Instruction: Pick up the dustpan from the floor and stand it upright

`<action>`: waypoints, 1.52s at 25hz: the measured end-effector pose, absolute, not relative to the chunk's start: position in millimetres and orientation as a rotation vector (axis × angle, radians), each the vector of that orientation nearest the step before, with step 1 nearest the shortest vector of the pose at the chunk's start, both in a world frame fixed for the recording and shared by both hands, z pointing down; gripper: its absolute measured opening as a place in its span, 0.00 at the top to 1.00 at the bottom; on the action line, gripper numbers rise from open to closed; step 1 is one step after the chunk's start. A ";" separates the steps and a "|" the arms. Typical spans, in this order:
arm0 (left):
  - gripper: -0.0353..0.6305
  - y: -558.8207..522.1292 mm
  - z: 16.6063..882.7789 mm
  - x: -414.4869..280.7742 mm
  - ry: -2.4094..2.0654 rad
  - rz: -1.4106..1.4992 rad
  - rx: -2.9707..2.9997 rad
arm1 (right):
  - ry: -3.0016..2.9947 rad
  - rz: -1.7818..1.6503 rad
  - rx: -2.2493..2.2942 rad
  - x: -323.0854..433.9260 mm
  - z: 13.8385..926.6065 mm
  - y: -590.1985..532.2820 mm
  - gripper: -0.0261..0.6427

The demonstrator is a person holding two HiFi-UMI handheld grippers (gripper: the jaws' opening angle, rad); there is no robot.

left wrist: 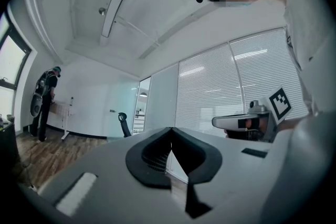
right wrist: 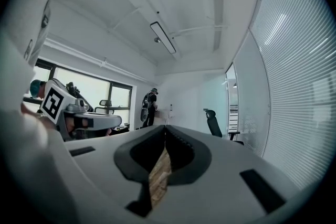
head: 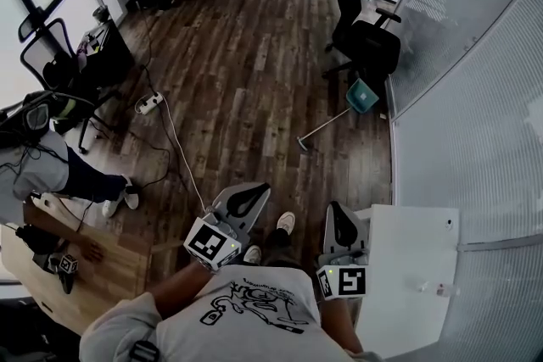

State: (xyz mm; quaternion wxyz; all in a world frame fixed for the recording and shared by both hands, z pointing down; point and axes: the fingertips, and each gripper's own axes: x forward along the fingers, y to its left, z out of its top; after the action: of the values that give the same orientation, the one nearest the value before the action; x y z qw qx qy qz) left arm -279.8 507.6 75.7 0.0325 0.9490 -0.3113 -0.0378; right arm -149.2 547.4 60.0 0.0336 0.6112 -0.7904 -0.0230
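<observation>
Nearest the camera, head view: left gripper (head: 247,199) and right gripper (head: 338,220) are held side by side in front of the person's torso. Both point level over the wood floor (head: 246,55).

Left gripper view: jaws pressed together at the tips, nothing between them.
Right gripper view: jaws also pressed together and empty, with only floor showing through the gap behind the tips.

White table (head: 416,250) stands just beside the right gripper, on its right. At the left edge, a seated person (head: 51,169) is at a wooden desk (head: 110,267). A white power strip (head: 148,103) lies on the floor beyond.

Farther out, the teal dustpan (head: 361,95) lies on the floor, not upright. Its long handle (head: 327,121) runs back toward the grippers. The pan end is near the base of the black office chair (head: 366,42), close to the blinds wall (head: 475,97). The dustpan is well apart from both grippers.
</observation>
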 end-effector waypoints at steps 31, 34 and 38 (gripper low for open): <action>0.94 298.0 68.4 -61.4 -0.921 -0.087 2.940 | -2.437 -0.092 1.868 62.2 55.4 339.5 0.95; 0.94 283.0 74.5 -46.9 -0.915 -0.080 2.923 | -2.417 -0.088 1.891 84.8 56.1 325.8 0.95; 0.94 268.3 76.9 -35.6 -0.892 -0.060 2.928 | -2.406 -0.075 1.900 94.4 60.6 311.3 0.95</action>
State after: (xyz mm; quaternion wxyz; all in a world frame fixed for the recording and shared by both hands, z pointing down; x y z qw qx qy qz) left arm -35.6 268.3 76.9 0.0403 0.9557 -0.2911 -0.0197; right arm 94.4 311.3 60.6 0.0376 0.6192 -0.7839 -0.0244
